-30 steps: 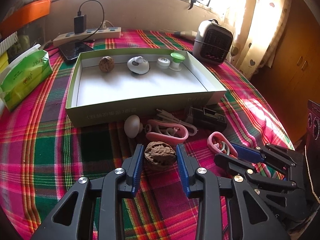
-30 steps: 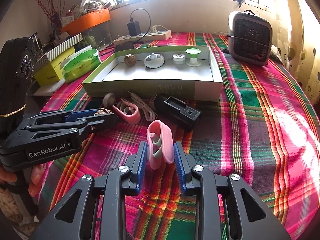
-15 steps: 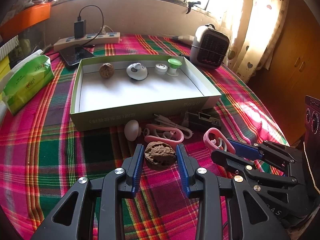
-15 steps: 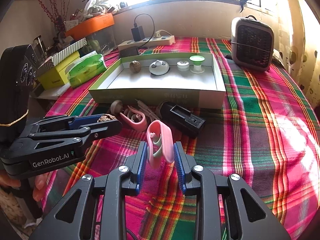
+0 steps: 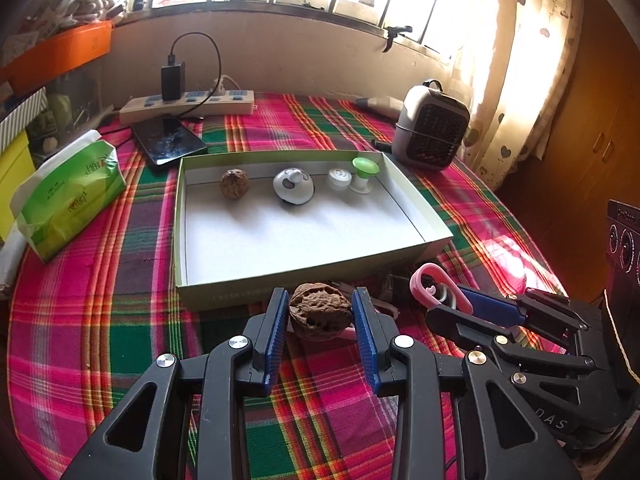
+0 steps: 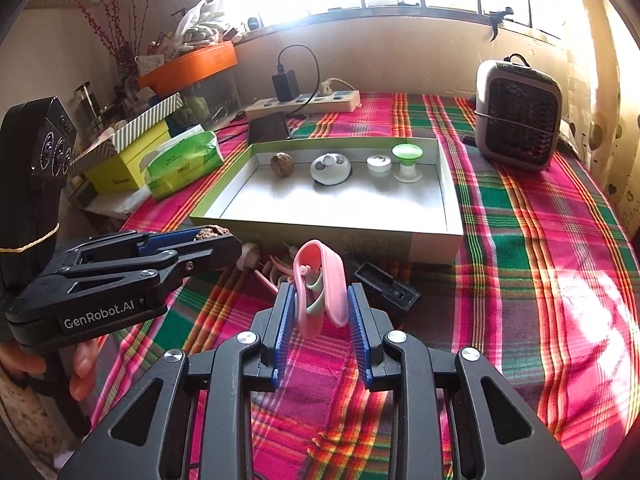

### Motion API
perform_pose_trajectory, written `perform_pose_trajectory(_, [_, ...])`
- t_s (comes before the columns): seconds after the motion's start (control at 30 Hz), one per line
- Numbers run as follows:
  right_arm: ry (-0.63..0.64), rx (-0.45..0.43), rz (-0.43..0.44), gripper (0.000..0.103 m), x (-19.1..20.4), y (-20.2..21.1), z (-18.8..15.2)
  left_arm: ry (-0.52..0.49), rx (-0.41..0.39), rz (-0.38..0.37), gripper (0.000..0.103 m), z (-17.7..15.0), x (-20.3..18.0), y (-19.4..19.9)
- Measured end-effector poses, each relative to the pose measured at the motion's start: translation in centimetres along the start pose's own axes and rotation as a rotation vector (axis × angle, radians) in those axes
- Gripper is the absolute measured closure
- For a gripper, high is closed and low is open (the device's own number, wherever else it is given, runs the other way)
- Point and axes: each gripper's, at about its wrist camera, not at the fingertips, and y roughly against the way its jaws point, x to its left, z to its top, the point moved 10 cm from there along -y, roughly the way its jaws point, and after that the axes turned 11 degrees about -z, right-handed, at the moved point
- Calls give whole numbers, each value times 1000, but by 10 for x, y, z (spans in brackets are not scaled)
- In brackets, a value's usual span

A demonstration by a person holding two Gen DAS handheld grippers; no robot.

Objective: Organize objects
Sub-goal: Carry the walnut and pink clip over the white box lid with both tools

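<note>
Brown and wrinkled, the walnut [image 5: 320, 312] sits clamped between the left gripper's [image 5: 320, 330] blue pads, lifted clear of the plaid cloth [image 5: 100, 320] just before the tray's [image 5: 240, 296] near wall. It looks light, hard and rounded, so it could roll out of a loose hold; gripping across its widest part suits it. Its long axis lies roughly crosswise between the pads. The right gripper [image 6: 320, 312] is closed on a pink clip [image 6: 320, 280], a light, springy plastic loop standing upright, long axis vertical, also above the cloth near the tray.
</note>
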Motion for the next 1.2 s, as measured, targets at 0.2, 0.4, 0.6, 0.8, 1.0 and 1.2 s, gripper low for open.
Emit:
perform_pose_trajectory(0.2, [4,2,18,74,4,-8,16,11,-4,20,72,12,14,-4])
perform_pose_trajectory(0.4, [6,21,35,74,4,-26,36,28,-2,49,72,25,34,-12])
perform_pose_trajectory(0.6, [0,59,60,74,4,-49,51,21,9,67,72,35,46,-24])
perform_pose_trajectory(0.8, [19,80,79,74,9,-68,65,36,32,79,72,36,59,-37])
perform_pose_trajectory(1.0, [45,129,121,74,19,-90,72,23,57,93,72,35,67,-49])
perform_pose_trajectory(1.2, [72,176,156,74,28,-111,76,-4,77,95,72,39,72,-58])
